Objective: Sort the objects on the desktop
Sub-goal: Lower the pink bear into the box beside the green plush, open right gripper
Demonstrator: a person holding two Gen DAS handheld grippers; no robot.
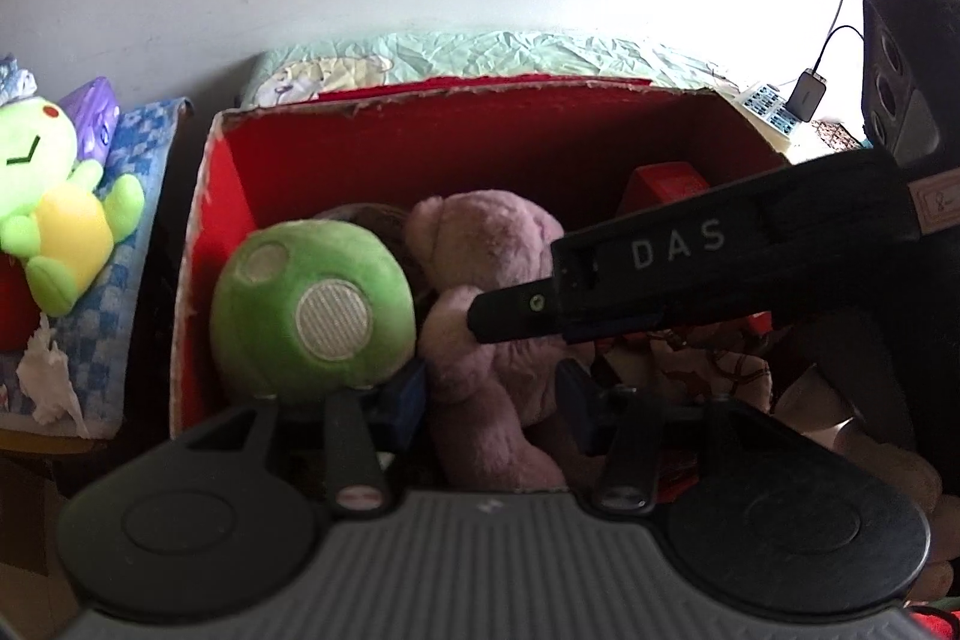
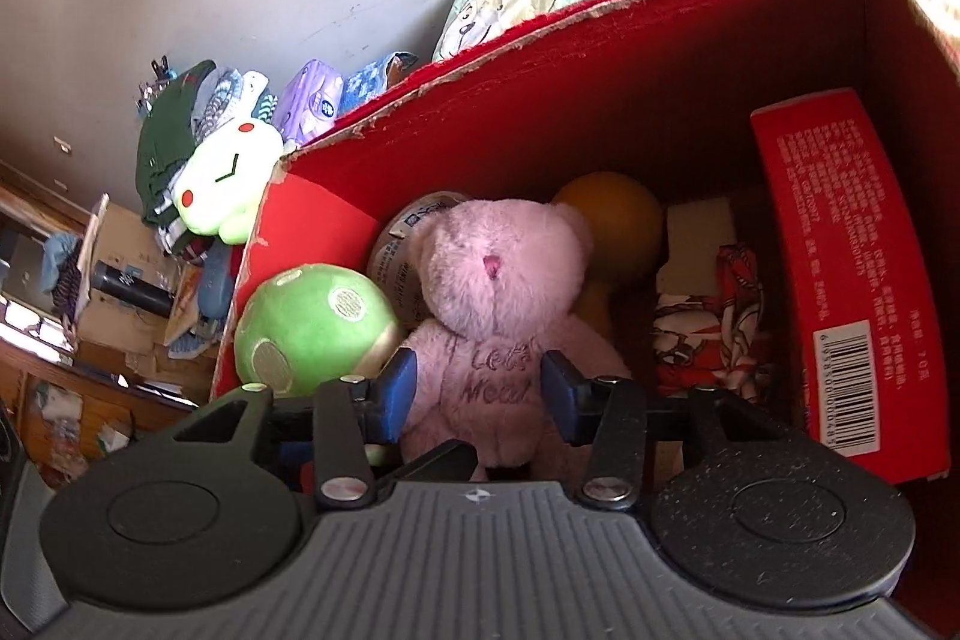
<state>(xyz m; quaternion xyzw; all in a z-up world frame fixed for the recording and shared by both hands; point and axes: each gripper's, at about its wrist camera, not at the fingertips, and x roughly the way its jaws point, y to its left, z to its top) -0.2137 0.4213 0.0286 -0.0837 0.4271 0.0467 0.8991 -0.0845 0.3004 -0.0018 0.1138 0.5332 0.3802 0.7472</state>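
One red box (image 2: 660,70), one pink bear (image 2: 498,280), left gripper (image 1: 489,400) and right gripper (image 2: 477,388) jaws clamping bear

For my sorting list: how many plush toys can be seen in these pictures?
3. The pink bear and the green ball plush lie in the red box; the green frog plush sits outside, left of it. Others may be hidden.
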